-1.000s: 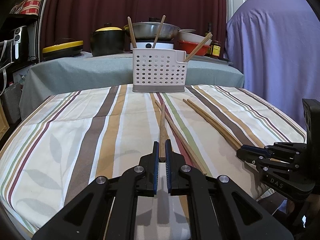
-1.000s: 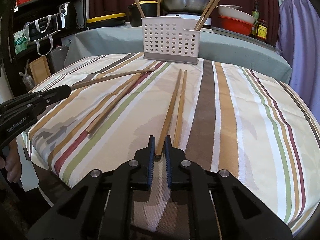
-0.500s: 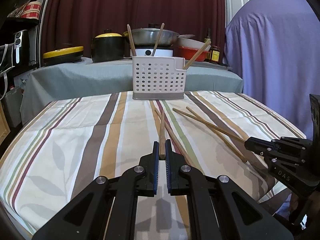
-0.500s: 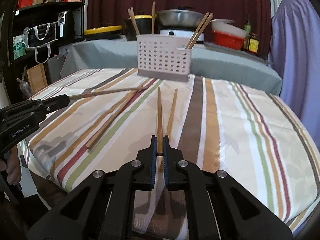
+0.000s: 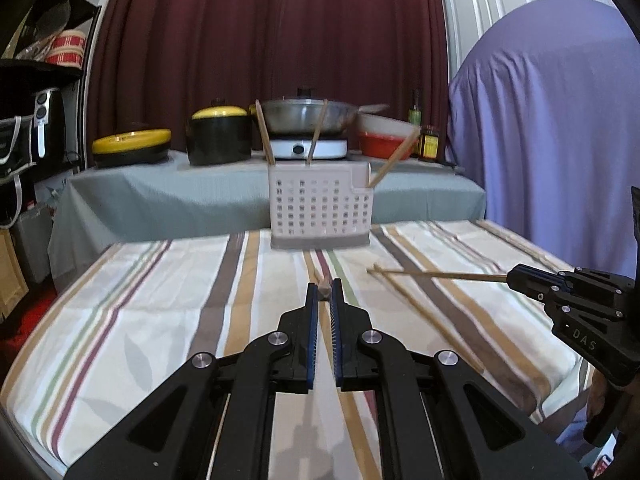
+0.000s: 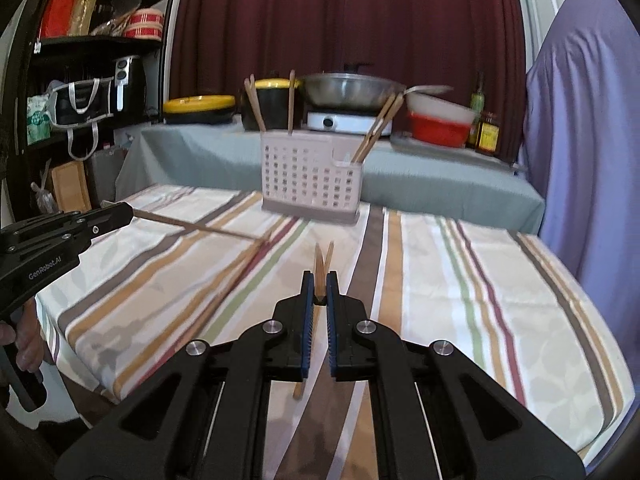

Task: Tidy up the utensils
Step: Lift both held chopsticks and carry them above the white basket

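Left gripper (image 5: 325,289) clamped on a chopstick (image 6: 200,226), right gripper (image 6: 320,280) on another chopstick (image 5: 440,275), both lifted over table's near edge. Two more chopsticks (image 6: 224,280) lie mid-table (image 6: 500,280). Utensil holder (image 5: 320,208) w/ chopsticks stands at far edge.

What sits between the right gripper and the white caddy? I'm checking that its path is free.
In the right wrist view, only bare striped tablecloth lies between the right gripper, shut on a chopstick, and the white caddy.

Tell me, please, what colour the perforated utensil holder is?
The utensil holder is white with a grey base, clearest in the left wrist view.
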Available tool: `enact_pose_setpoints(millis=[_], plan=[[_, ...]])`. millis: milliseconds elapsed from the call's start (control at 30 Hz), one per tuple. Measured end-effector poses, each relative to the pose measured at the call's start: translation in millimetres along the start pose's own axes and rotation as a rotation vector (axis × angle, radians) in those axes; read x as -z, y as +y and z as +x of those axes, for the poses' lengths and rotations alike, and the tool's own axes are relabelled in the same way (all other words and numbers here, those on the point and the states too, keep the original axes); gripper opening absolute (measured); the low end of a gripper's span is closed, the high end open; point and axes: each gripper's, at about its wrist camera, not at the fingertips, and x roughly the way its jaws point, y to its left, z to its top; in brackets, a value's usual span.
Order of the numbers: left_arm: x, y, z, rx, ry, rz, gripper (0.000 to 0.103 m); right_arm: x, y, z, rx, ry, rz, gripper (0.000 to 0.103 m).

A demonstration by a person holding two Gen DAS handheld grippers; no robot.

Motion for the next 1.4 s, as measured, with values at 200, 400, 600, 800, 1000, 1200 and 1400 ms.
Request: enact_pose_setpoints(millis=[200, 400, 600, 800, 1000, 1200, 1400], plan=[[-31, -2, 1, -0.001, -0.073, 0.015, 0.007, -28, -10, -5, 0.006, -0.076, 0.004, 0.006], [-57, -5, 7, -0.003, -0.128, 0.029, 0.007, -52, -19, -3, -0.002, -0.124, 0.017, 0.006], [-80, -10, 14, -0.003, -0.170, 0.041, 0.007, -71, -27, 5, -0.011, -0.155, 0.028, 0.006], [-98, -9, 14, -0.014, -0.188, 0.040, 0.007, -92, -35, 8, -0.028, -0.178, 0.043, 0.006], [-114, 0, 4, -0.023, -0.199, 0.011, 0.007, -112, -40, 4, -0.036, -0.186, 0.045, 0.006], [-132, 8, -5, -0.018, -0.222, -0.011, 0.007, -128, -43, 5, -0.052, -0.192, 0.047, 0.006], [-145, 15, -5, -0.009, -0.218, -0.028, 0.007, -144, -44, 7, -0.057, -0.218, 0.039, 0.006]])
